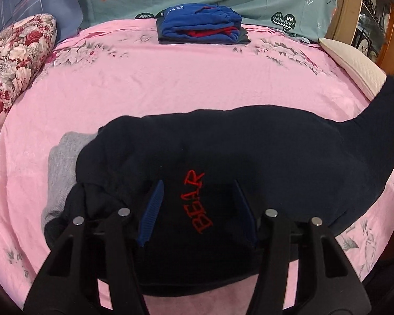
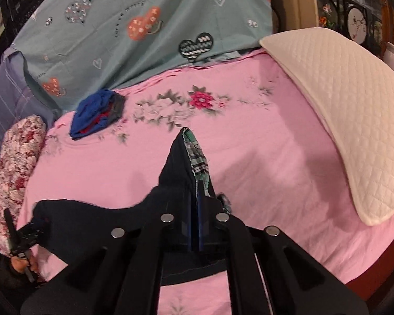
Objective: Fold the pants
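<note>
Dark navy pants (image 1: 236, 147) with red "BEAR" lettering lie on the pink bedsheet (image 1: 144, 89). My left gripper (image 1: 198, 186) is open, its blue fingers (image 1: 152, 210) spread either side of the lettering, just above the cloth. My right gripper (image 2: 195, 210) is shut on an end of the pants (image 2: 181, 168) and holds it lifted; a green plaid lining (image 2: 198, 157) shows at the raised edge. From there the pants trail left toward the left gripper (image 2: 21, 239), seen at the left edge.
A stack of folded blue and red clothes (image 1: 202, 25) sits at the far side of the bed. A grey garment (image 1: 61, 162) lies under the pants' left end. A floral pillow (image 1: 15, 63) lies left, a white quilted pillow (image 2: 341, 110) right.
</note>
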{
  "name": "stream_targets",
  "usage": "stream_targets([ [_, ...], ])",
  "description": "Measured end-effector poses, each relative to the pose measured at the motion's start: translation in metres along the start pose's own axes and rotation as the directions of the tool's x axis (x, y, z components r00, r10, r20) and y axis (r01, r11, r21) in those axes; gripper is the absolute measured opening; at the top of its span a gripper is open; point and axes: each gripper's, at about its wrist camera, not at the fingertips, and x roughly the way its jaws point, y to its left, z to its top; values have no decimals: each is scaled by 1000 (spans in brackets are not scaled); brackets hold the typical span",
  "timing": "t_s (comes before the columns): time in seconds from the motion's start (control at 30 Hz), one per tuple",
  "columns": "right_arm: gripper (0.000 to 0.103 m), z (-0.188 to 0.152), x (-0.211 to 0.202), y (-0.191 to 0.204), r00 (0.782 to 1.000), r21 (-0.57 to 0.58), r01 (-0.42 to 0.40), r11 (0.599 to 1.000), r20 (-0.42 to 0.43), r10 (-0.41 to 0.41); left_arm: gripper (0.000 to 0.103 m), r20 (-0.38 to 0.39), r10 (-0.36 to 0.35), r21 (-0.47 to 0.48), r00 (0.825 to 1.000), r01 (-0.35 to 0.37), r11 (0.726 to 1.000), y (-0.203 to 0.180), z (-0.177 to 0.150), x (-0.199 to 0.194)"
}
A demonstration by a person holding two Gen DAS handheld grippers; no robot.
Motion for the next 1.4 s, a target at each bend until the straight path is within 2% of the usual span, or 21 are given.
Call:
stream_targets([
  [0.13, 4, 11, 20, 6, 995, 27, -11, 1000, -100, 14, 56, 3, -5, -9, 1000, 5, 1000, 0, -1, -2],
  [0.23, 4, 2, 36, -19, 984, 79, 46, 996, -173, -32, 56, 6, -7, -5, 1000, 7, 1000, 0, -3, -3],
  [0.33, 4, -19, 66, -59, 955, 109, 151, 982, -274, -117, 56, 4, -4, 3, 1000, 4, 1000, -1, -2, -2],
  [0.4, 5, -34, 79, -79, 943, 97, 197, 975, -292, -162, 56, 7, 7, 10, 1000, -7, 1000, 0, 0, -3],
  [0.43, 9, -39, 81, -85, 938, 90, 224, 970, -289, -190, 56, 12, 35, 13, 999, -35, 999, 4, 1, -4],
  [0.47, 20, -43, 78, -92, 937, 93, 249, 964, -274, -216, 52, 10, 55, 11, 998, -55, 998, 8, 2, -4],
  [0.53, 41, -47, 65, -98, 940, 89, 288, 953, -213, -264, 36, -21, 80, 2, 997, -80, 997, 23, 1, -1],
  [0.57, 44, -48, 58, -97, 943, 81, 296, 952, -186, -277, 27, -30, 92, -5, 995, -92, 996, 29, 0, -1],
  [0.67, 44, -52, 44, -85, 956, 69, 271, 960, -135, -260, 14, -36, 116, -14, 993, -116, 993, 45, -5, -9],
  [0.7, 44, -55, 42, -74, 961, 49, 255, 966, -121, -248, 3, -29, 150, -15, 988, -150, 989, 50, -8, -12],
  [0.77, 44, -61, 42, -51, 971, 5, 217, 976, -102, -216, 4, -16, 173, -55, 985, -174, 983, 65, -14, -16],
  [0.83, 44, -66, 47, -27, 978, -40, 184, 982, -96, -187, 4, -13, 160, -78, 987, -161, 984, 74, -17, -19],
  [0.93, 44, -73, 50, 0, 988, -86, 121, 989, -84, -128, 3, 24, 166, -74, 986, -164, 984, 63, -17, -29],
  [0.97, 45, -73, 51, 4, 990, -92, 108, 990, -82, -116, 13, 50, 129, -63, 990, -126, 990, 58, -14, -35],
  [1.0, 45, -74, 52, 10, 991, -98, 99, 990, -81, -107, 42, 75, 107, -49, 991, -104, 993, 54, -10, -41],
  [1.07, 45, -74, 54, 15, 992, -105, 84, 991, -88, -94, 76, 165, 118, -2, 979, -120, 993, 44, 2, -60],
  [1.1, 45, -75, 55, 18, 992, -109, 78, 991, -92, -89, 79, 214, 144, 21, 966, -151, 988, 41, 10, -67],
  [1.13, 45, -75, 56, 21, 992, -112, 75, 991, -96, -86, 81, 222, 163, 29, 961, -174, 984, 40, 19, -68],
  [1.27, 45, -80, 59, 26, 992, -116, 58, 992, -109, -71, 83, 43, 130, -39, 991, -128, 991, 74, 48, -26],
  [1.37, 45, -86, 63, 30, 990, -121, 47, 992, -127, -62, 81, -114, 104, -85, 988, -114, 990, 93, 43, 15],
  [1.4, 45, -88, 65, 32, 989, -123, 43, 992, -134, -59, 81, -133, 107, -78, 985, -118, 990, 95, 38, 22],
])
